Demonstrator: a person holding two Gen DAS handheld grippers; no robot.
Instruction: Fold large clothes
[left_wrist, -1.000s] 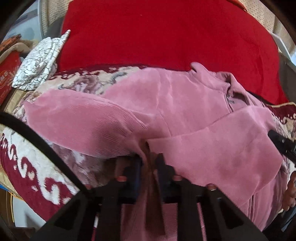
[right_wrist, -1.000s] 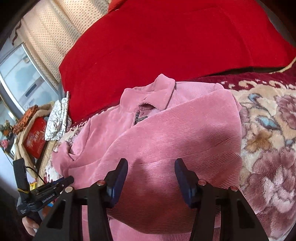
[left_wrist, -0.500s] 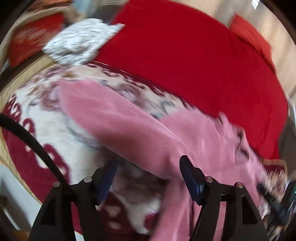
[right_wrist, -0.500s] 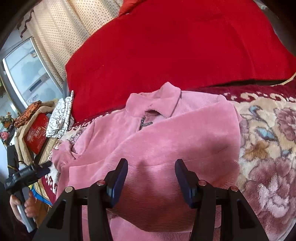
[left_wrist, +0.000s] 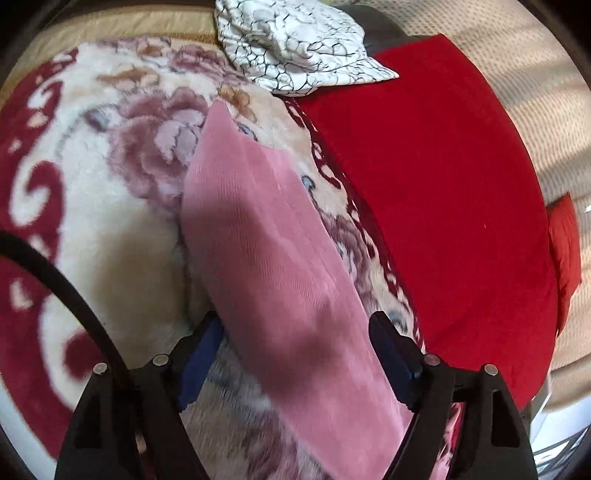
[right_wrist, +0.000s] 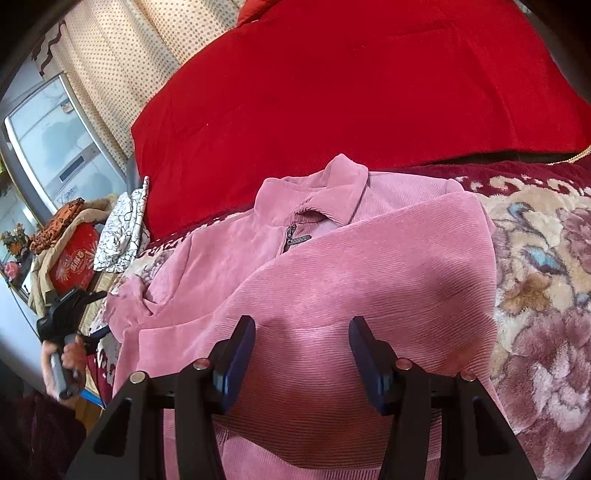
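Observation:
A pink corduroy zip jacket (right_wrist: 332, 280) lies on a floral blanket (right_wrist: 546, 280), collar toward the red cushion, with its right half folded over the front. My right gripper (right_wrist: 301, 343) is open just above the folded lower part, holding nothing. In the left wrist view the jacket's left sleeve (left_wrist: 266, 251) stretches out flat over the blanket (left_wrist: 110, 206). My left gripper (left_wrist: 295, 343) is open with the sleeve's near end lying between its spread fingers, not pinched. The left gripper also shows at the left edge of the right wrist view (right_wrist: 66, 317), held in a hand.
A large red cushion (right_wrist: 351, 85) backs the blanket, also in the left wrist view (left_wrist: 443, 206). A white crackle-patterned cloth (left_wrist: 295, 44) lies at the blanket's far corner. A red box (right_wrist: 74, 258), a fridge (right_wrist: 55, 140) and a dotted curtain (right_wrist: 129, 55) stand left.
My left gripper let go of the jacket's hem, opened, and swung left over the outstretched sleeve. My right gripper stayed open and nearly still above the folded half.

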